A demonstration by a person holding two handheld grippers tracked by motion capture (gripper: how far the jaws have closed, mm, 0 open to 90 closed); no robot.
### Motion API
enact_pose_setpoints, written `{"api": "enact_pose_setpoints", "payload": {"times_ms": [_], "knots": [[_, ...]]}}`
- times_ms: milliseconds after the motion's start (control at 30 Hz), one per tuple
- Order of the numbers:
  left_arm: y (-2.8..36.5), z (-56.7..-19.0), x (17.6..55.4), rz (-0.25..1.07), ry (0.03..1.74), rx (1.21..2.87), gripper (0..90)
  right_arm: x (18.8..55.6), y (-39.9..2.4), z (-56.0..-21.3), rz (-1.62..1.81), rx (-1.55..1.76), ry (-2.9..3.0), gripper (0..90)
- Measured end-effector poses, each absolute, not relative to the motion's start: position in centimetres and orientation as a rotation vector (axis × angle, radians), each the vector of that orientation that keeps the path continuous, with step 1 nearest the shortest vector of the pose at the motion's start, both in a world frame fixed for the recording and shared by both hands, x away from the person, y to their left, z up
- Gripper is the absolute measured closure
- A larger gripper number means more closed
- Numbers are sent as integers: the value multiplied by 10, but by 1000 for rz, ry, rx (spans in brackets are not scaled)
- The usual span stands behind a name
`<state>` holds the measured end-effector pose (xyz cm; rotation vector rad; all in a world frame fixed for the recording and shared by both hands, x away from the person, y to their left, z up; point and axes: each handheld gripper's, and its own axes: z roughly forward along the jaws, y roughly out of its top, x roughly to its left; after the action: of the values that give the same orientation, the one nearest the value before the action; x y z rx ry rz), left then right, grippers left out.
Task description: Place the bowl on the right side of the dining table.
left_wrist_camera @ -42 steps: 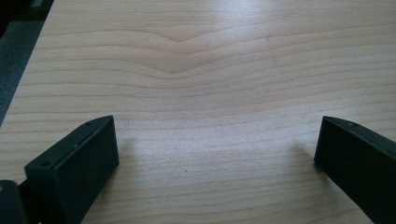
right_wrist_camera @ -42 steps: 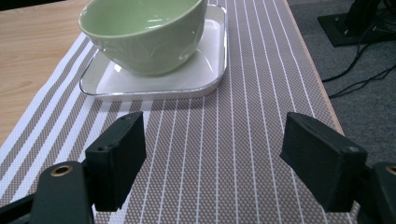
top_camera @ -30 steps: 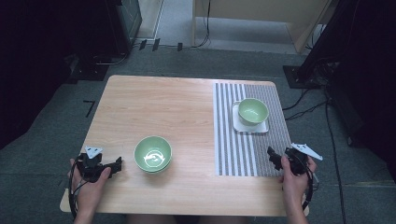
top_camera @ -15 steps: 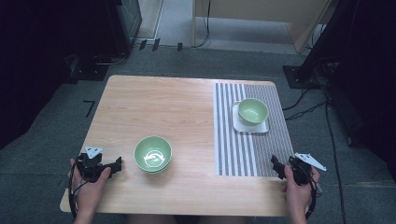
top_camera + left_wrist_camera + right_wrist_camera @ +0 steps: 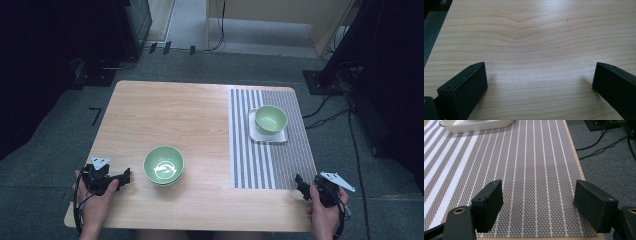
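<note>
A: Where do the hands sit in the high view?

B: Both come in from the bottom edge. The left hand (image 5: 95,200) is at the lower left, gripping the left tongs (image 5: 126,176), which point toward the right of the frame. The right hand (image 5: 325,212) is at the lower right, holding the right tongs (image 5: 300,182), angled up and to the left.

A: And the jaws?

B: In the left gripper view the left tongs (image 5: 540,82) stand spread wide with nothing between the jaws. In the right gripper view the right tongs (image 5: 537,202) are parted just as widely, likewise holding nothing.
</note>
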<state>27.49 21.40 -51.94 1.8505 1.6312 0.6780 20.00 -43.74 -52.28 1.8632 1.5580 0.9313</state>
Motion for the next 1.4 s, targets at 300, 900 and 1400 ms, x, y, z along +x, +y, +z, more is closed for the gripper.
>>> {"api": "enact_pose_setpoints", "payload": {"times_ms": [300, 900, 1400], "knots": [[214, -519, 275, 678, 1631, 1852, 0, 191, -441, -523, 899, 1851, 1574, 235], [214, -519, 275, 679, 1632, 1850, 0, 179, -433, -524, 816, 1803, 1647, 208], [214, -519, 274, 678, 1631, 1852, 0, 179, -430, -525, 770, 1773, 1681, 195]]}}
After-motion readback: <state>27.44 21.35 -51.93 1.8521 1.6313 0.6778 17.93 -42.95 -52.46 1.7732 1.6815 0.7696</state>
